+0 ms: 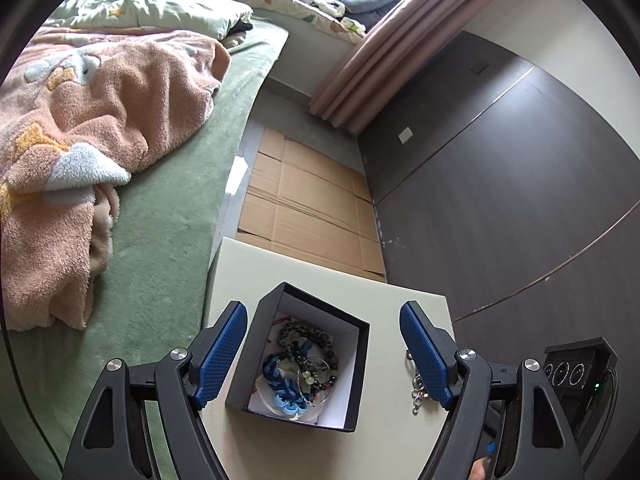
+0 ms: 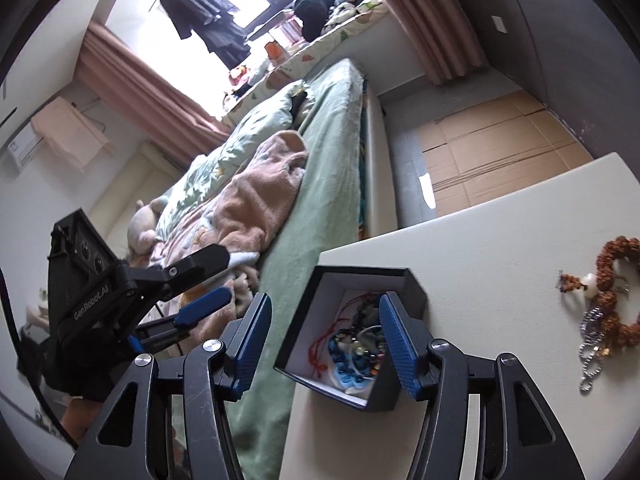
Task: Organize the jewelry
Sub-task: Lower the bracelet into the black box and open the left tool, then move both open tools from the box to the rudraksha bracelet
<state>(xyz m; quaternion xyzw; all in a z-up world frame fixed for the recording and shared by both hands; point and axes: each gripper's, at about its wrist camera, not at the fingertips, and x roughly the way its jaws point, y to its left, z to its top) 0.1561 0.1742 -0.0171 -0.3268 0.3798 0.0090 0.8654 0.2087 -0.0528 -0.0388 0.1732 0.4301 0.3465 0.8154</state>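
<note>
Black square cardboard box (image 1: 352,364) of tangled beaded jewelry (image 1: 302,364) on white counter (image 1: 248,268); left claw (image 1: 323,354) wide open astride it, right claw (image 2: 324,344) half open, both empty.

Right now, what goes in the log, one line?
left gripper: open | right gripper: open | black cardboard box: holds jewelry | brown beaded bracelet: on white table

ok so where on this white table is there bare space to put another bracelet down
Free: the white table between the black jewelry box and the brown beaded bracelet, also behind the box. Crowded: around that bracelet and the silver chain; the box is full.
</note>
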